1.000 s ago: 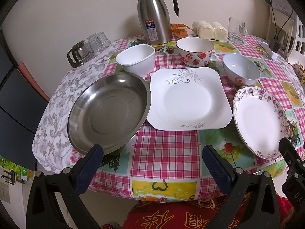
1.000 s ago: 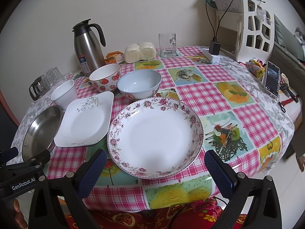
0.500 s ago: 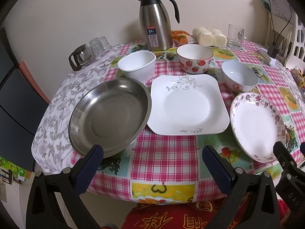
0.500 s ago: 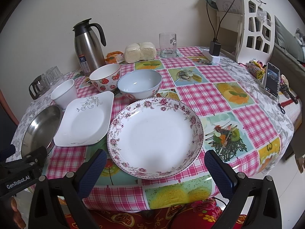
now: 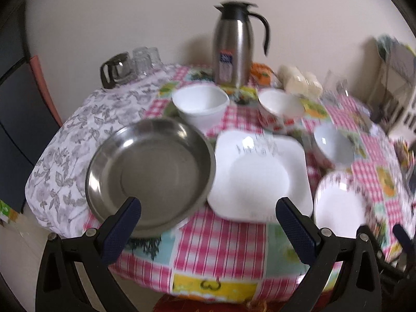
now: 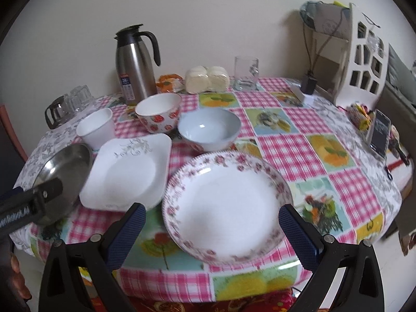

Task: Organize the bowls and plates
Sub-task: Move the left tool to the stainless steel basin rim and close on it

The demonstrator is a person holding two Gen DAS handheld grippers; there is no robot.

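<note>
On the checked table a steel dish point(image 5: 149, 174) point(image 6: 62, 171), a square white plate point(image 5: 260, 176) point(image 6: 130, 171) and a round floral plate point(image 6: 226, 202) point(image 5: 340, 208) lie in a front row. Behind them stand a white bowl point(image 5: 200, 106) point(image 6: 96, 128), a strawberry bowl point(image 6: 158, 111) point(image 5: 282, 105) and a pale blue bowl point(image 6: 209, 128) point(image 5: 334, 147). My left gripper point(image 5: 208, 208) is open and empty before the steel dish and square plate. My right gripper point(image 6: 212, 217) is open and empty before the floral plate.
A steel thermos jug point(image 5: 234, 44) point(image 6: 135, 62), upturned glasses point(image 5: 127, 65), wrapped buns point(image 6: 206, 79) and a glass mug point(image 6: 245, 72) stand at the back. A white rack point(image 6: 358, 52) and a phone point(image 6: 381, 132) are at the right edge.
Both grippers have drawn back and risen a little from the table's front edge. The left view is now blurred by motion. The dishes have not moved.
</note>
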